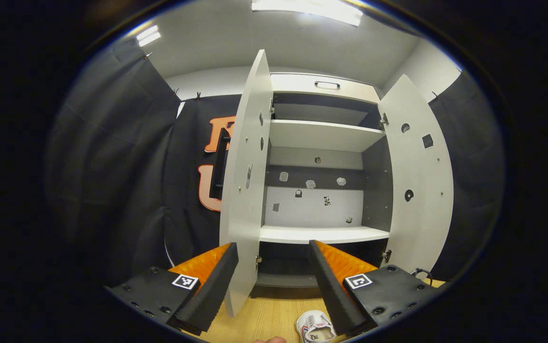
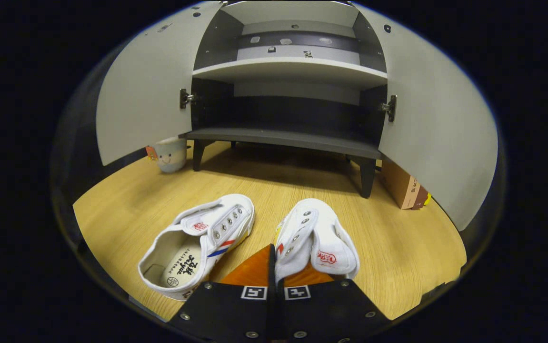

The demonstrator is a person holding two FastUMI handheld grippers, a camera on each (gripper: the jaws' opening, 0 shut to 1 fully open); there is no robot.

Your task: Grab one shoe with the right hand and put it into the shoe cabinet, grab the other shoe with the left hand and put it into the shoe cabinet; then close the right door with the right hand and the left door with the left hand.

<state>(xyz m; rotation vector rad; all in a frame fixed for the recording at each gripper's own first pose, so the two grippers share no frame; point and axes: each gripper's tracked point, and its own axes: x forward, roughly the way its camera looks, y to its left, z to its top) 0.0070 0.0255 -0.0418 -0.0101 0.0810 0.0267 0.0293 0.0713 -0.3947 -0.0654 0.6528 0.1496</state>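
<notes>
Left tool (image 1: 274, 267) spread wide; right tool (image 2: 274, 267) clamped.

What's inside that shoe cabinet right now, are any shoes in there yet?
The shoe cabinet holds no shoes: its visible shelves are bare, with small stickers on the back panel. Both shoes, one loose, the other in the right gripper, are outside. The closed top drawer hides its contents.

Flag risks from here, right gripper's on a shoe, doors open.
1. The right gripper pinches just the side wall of the right shoe, so it may slip or dangle when lifted.
2. The left shoe lies close beside it and could get knocked.
3. The bottom shelf is low; the toe might catch its edge.
</notes>
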